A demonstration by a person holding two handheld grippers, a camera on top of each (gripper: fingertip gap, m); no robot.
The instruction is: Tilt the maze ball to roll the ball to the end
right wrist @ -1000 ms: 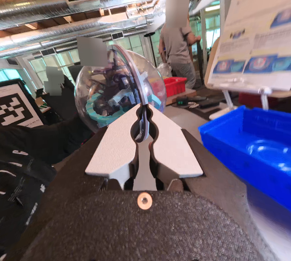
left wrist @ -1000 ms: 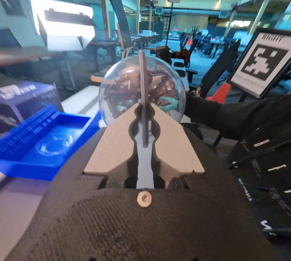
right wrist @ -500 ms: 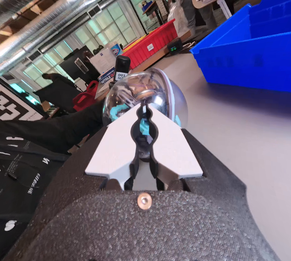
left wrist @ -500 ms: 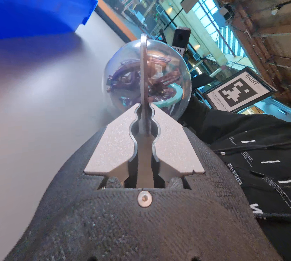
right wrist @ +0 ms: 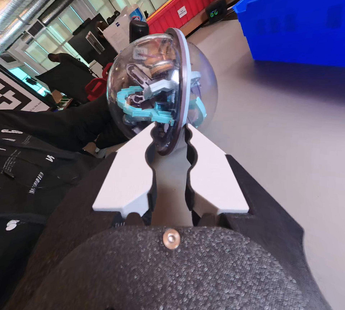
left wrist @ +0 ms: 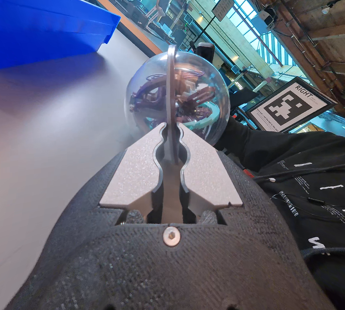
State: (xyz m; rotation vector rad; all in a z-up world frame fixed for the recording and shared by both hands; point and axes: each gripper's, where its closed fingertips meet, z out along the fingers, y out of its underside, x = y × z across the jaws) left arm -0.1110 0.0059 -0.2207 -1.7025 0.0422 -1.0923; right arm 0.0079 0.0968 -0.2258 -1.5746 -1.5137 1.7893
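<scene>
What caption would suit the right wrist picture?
Right gripper open around the rim of the clear maze ball, blue bin behind on the grey table.

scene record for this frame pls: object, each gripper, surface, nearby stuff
object: clear maze ball with purple and teal tracks inside
left gripper: shut on the ball's rim flange
right gripper: open, jaws on either side of the rim, not pinching it
surface: grey table; ball low over it, contact unclear
nearby: blue bin beyond the ball
inner ball: cannot tell
</scene>
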